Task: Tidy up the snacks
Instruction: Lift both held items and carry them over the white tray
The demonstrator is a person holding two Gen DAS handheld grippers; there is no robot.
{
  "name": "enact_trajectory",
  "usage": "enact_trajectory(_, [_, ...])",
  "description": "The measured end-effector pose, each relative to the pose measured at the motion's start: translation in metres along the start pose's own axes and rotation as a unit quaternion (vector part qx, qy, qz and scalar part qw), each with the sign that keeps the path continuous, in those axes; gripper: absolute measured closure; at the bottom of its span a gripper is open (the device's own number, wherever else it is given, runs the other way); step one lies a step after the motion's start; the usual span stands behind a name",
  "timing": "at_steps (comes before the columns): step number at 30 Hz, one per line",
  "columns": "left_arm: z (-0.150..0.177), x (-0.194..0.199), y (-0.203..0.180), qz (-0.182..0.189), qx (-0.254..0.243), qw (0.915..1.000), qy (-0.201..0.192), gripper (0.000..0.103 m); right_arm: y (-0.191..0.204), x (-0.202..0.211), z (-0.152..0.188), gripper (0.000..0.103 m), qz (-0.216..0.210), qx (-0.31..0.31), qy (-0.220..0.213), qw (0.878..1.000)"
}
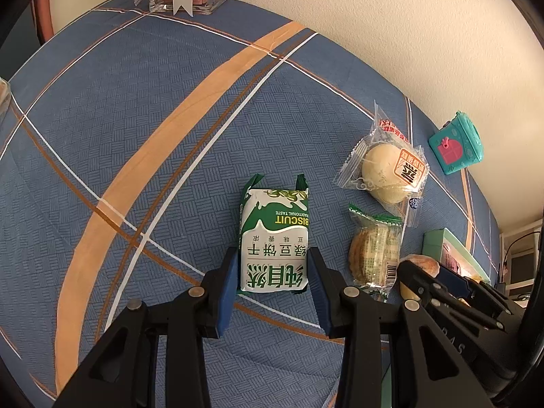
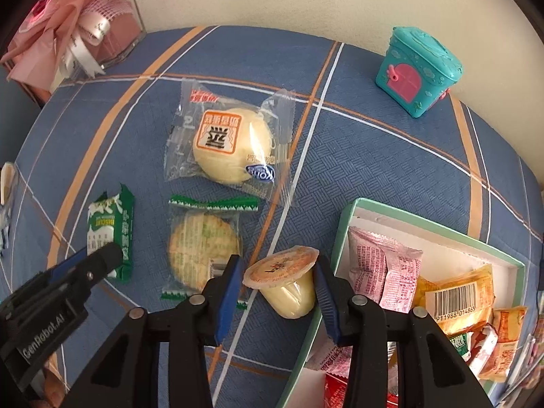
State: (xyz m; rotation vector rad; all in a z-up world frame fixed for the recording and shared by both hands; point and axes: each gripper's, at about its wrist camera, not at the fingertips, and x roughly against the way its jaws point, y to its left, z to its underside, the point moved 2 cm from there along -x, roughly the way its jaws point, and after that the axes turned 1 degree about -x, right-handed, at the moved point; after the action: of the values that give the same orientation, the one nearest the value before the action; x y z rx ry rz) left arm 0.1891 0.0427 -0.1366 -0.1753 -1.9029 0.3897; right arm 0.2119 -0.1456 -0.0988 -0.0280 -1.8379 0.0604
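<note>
My left gripper [image 1: 273,265] has its two blue pads against the sides of a green and white biscuit pack [image 1: 274,238] lying on the blue cloth; it also shows in the right wrist view [image 2: 110,234]. My right gripper [image 2: 277,278] is shut on a small jelly cup [image 2: 284,280] with an orange lid, held tilted just left of the green-rimmed box [image 2: 343,224]. A round cracker pack [image 2: 204,248] and a wrapped pale bun [image 2: 231,142] lie between the two grippers.
The box holds several snack packets, pink [image 2: 384,272] and orange [image 2: 459,292] among them. A teal toy house [image 2: 416,68] stands by the wall at the back right. A clear vase with pink wrapping and ribbon [image 2: 85,30] stands at the back left.
</note>
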Motion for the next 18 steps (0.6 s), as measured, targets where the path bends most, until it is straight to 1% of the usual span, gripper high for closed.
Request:
enact_trajectory(4, [0.0, 0.0, -0.001, -0.003, -0.003, 1.0, 0.0, 0.062, 0.002, 0.001, 0.0, 0.058, 0.01, 0.005, -0.002, 1.0])
enact_trajectory(12, [-0.001, 0.002, 0.0, 0.0, 0.0, 1.0, -0.003, 0.062, 0.005, 0.003, 0.001, 0.059, 0.015, 0.006, -0.01, 1.0])
enact_trajectory(18, [-0.002, 0.01, 0.003, 0.003, 0.002, 1.0, -0.007, 0.063, 0.001, 0.007, 0.007, 0.059, 0.004, -0.007, -0.017, 1.0])
